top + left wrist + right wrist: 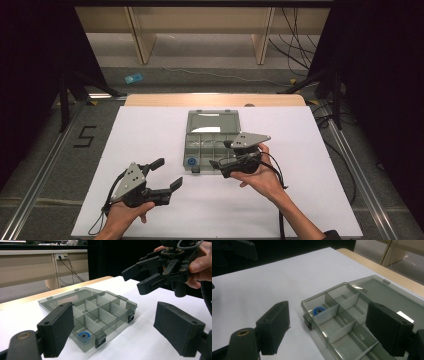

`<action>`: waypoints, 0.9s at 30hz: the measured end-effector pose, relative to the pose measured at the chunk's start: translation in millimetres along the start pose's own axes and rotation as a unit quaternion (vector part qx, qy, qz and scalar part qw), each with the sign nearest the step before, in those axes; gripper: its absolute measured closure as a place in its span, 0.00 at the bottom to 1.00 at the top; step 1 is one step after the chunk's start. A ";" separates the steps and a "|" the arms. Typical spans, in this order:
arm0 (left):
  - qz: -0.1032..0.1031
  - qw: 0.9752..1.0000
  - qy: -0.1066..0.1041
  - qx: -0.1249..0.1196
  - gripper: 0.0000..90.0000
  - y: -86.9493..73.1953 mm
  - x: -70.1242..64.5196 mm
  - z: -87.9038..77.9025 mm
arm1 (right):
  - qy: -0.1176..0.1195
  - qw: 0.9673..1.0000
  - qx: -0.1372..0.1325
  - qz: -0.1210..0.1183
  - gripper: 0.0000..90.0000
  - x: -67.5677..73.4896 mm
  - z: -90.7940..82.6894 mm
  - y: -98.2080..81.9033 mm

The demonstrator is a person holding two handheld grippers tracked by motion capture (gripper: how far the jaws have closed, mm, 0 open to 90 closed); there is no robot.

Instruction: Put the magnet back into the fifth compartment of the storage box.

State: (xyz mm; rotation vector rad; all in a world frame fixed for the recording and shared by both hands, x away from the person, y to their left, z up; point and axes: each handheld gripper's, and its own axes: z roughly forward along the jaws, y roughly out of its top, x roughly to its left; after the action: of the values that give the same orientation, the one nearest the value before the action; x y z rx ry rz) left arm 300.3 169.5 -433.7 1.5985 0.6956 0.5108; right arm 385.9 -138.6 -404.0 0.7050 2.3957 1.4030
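Observation:
A clear grey compartment box [187, 150] lies open in the middle of the white table, its lid [212, 122] folded flat toward the far side. One small blue ring [191, 161] sits in the near-left corner compartment; the other compartments look empty. My left gripper [169, 173] is open, low over the table left of the box, jaws toward it. My right gripper [220, 154] is open above the box's near right edge, jaws pointing left. The left gripper view shows the box [115, 325], ring [83, 335] and right gripper [135, 281]. The right gripper view looks down on the ring [319, 310].
A white sheet [150, 130] covers the table, with a wooden strip [215, 100] at its far edge. Beyond it are wooden bench legs [142, 40] and floor cables [295, 50]. Black stands and curtains flank both sides.

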 end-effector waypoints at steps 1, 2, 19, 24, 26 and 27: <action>0.000 1.000 0.000 0.000 0.17 0.0 0.0 0.0 | 0.000 1.000 0.000 0.003 0.23 0.2 -1.0 -1.1; -0.001 1.000 0.000 -0.001 0.17 0.0 0.0 0.0 | -0.001 1.000 -0.001 0.004 0.23 0.3 -2.4 -2.0; 0.000 1.000 0.000 0.000 0.17 0.1 -0.1 0.0 | -0.008 0.999 -0.033 0.027 0.17 0.9 -16.9 -15.9; 0.000 1.000 0.000 0.000 0.17 0.1 -0.1 0.1 | -0.014 0.998 -0.043 0.034 0.17 0.5 -21.5 -19.0; 0.000 1.000 0.000 0.000 0.17 0.1 -0.1 0.1 | -0.012 0.998 -0.049 0.033 0.17 0.5 -21.9 -20.4; 0.000 1.000 0.000 0.000 0.17 0.1 -0.1 0.1 | -0.012 0.998 -0.045 0.037 0.17 1.0 -23.0 -20.9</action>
State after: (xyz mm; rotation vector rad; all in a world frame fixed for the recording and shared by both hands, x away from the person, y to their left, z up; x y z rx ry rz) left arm 300.2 169.3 -433.6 1.5979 0.6955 0.5115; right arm 368.7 -163.5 -410.9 0.7892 2.2946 1.5109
